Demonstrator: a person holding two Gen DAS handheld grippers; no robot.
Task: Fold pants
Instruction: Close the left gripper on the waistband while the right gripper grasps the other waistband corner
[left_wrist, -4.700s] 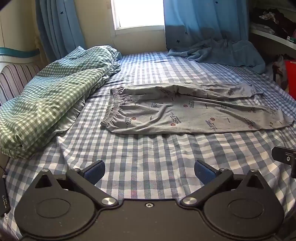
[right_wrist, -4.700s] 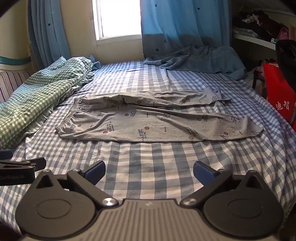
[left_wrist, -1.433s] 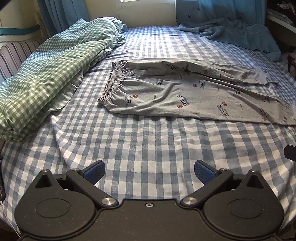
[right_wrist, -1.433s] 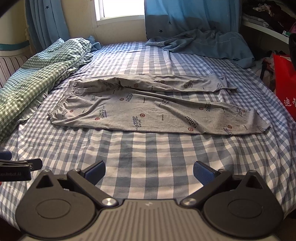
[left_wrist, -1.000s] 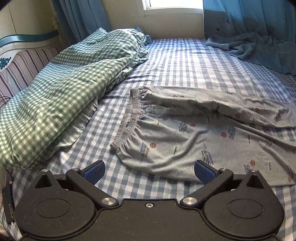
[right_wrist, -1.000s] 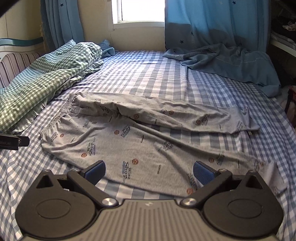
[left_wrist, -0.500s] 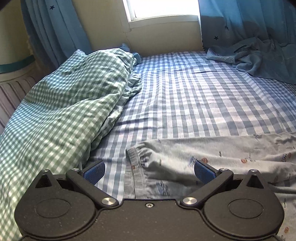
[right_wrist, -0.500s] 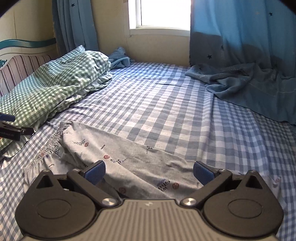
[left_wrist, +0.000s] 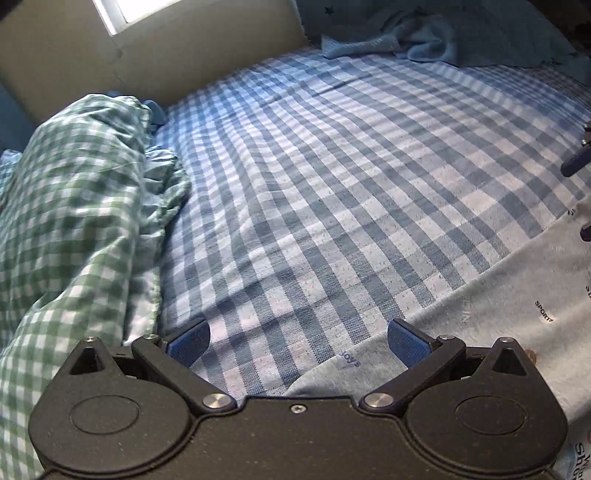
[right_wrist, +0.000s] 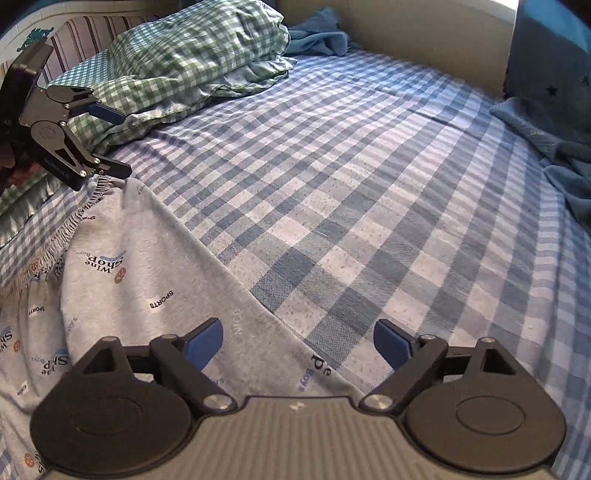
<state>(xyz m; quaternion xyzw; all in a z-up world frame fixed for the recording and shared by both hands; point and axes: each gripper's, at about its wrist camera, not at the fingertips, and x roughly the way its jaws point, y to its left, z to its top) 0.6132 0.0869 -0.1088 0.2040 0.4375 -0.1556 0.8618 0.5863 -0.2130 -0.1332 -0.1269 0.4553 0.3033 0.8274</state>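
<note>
Grey printed pants (right_wrist: 155, 280) lie flat on the blue checked bed sheet (right_wrist: 369, 177). In the right wrist view their far edge runs diagonally and the gathered waistband (right_wrist: 55, 243) is at the left. My right gripper (right_wrist: 297, 343) is open, low over that far edge partway along the leg. My left gripper (left_wrist: 297, 338) is open over the far waistband corner of the pants (left_wrist: 498, 295). It also shows in the right wrist view (right_wrist: 110, 140), jaws apart at the waistband corner.
A bunched green checked duvet (left_wrist: 66, 221) lies left of the pants, also in the right wrist view (right_wrist: 184, 48). A blue blanket (left_wrist: 424, 33) is heaped at the far side under the window wall. A striped headboard (right_wrist: 81, 37) stands behind the duvet.
Both grippers have moved forward and down from the near side across the pants to their far edge. Both jaws have stayed open.
</note>
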